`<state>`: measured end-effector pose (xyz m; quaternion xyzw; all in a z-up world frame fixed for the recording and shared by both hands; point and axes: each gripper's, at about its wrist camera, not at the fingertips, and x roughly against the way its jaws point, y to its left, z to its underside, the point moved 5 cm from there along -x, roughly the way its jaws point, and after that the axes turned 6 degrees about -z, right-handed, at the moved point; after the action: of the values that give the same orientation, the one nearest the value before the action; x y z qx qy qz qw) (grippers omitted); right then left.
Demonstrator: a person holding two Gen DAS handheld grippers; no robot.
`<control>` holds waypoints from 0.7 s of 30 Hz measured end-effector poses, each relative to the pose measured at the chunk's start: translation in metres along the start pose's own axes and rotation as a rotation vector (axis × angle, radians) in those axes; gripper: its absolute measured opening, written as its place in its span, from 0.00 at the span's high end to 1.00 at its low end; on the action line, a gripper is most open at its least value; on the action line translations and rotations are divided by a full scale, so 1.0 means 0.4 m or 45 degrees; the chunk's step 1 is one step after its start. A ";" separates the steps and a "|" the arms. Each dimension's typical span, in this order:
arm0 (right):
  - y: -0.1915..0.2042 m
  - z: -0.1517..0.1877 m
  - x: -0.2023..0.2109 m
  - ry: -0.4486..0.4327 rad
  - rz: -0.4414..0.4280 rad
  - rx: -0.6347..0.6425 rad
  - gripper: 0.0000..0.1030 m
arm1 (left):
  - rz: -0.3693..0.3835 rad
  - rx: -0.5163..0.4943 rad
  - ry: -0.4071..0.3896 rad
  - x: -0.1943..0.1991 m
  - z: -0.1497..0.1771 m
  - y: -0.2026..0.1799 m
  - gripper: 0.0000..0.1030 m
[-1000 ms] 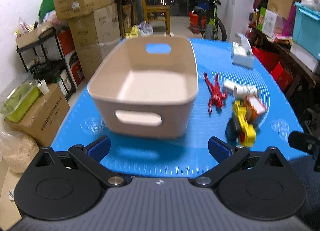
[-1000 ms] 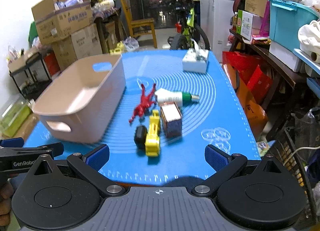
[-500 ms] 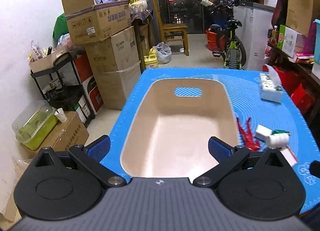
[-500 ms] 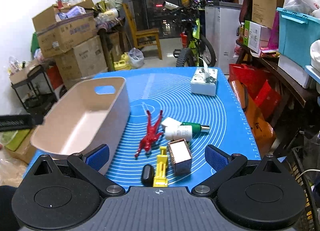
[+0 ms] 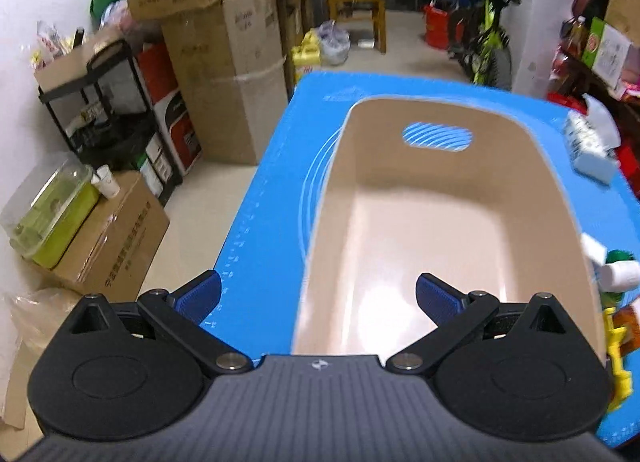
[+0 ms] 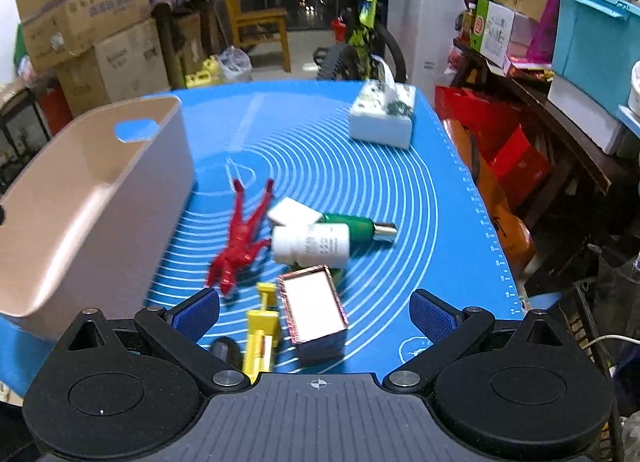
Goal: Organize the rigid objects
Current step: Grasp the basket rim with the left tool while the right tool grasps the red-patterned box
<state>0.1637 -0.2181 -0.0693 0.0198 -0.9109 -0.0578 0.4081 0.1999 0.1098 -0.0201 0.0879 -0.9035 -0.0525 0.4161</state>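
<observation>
A beige empty bin (image 5: 440,229) stands on the blue mat; it also shows at the left of the right wrist view (image 6: 92,189). My left gripper (image 5: 318,296) is open and empty, above the bin's near left wall. My right gripper (image 6: 314,310) is open and empty, hovering over a small open box (image 6: 314,310) and a yellow toy vehicle (image 6: 260,332). Beyond them lie a red action figure (image 6: 240,238), a white bottle (image 6: 312,244), a green bottle (image 6: 356,225) and a white block (image 6: 292,211).
A white tissue box (image 6: 382,113) sits at the mat's far right. The blue mat (image 6: 400,189) ends at the table's right edge. Cardboard boxes (image 5: 224,73), a black shelf (image 5: 104,113) and a box on the floor (image 5: 100,238) stand to the left. A chair and a bicycle stand behind.
My left gripper has risen and shifted left, now looking down into the bin over its left wall. My right gripper has moved forward and down over the box and yellow toy.
</observation>
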 end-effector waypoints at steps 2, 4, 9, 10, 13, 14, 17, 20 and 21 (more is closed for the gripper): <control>-0.009 0.006 -0.026 0.034 0.007 -0.004 0.04 | 0.010 0.003 0.030 -0.022 0.006 0.010 0.06; -0.014 0.009 -0.047 0.063 0.012 -0.003 0.05 | 0.014 -0.005 0.066 -0.040 0.014 0.016 0.21; -0.022 0.018 -0.079 0.109 0.020 0.035 0.13 | 0.047 -0.011 0.139 -0.069 0.035 0.026 0.30; -0.024 0.018 -0.085 0.119 0.021 0.036 0.17 | 0.054 -0.017 0.153 -0.071 0.041 0.026 0.33; -0.029 0.019 -0.100 0.134 0.018 0.029 0.21 | 0.058 -0.018 0.185 -0.083 0.044 0.029 0.54; -0.031 0.019 -0.103 0.137 0.021 0.029 0.25 | 0.061 -0.014 0.191 -0.088 0.043 0.030 0.62; -0.026 0.018 -0.112 0.138 0.003 0.057 0.31 | 0.077 -0.021 0.209 -0.094 0.046 0.025 0.78; -0.013 0.013 -0.114 0.139 -0.027 0.105 0.44 | 0.084 -0.044 0.208 -0.091 0.049 0.017 0.85; -0.010 0.010 -0.114 0.147 -0.045 0.116 0.48 | 0.098 -0.048 0.212 -0.089 0.047 0.013 0.93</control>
<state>0.1910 -0.2180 -0.1061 0.0578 -0.8870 -0.0221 0.4576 0.2076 0.1226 -0.0576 0.0493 -0.8675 -0.0458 0.4929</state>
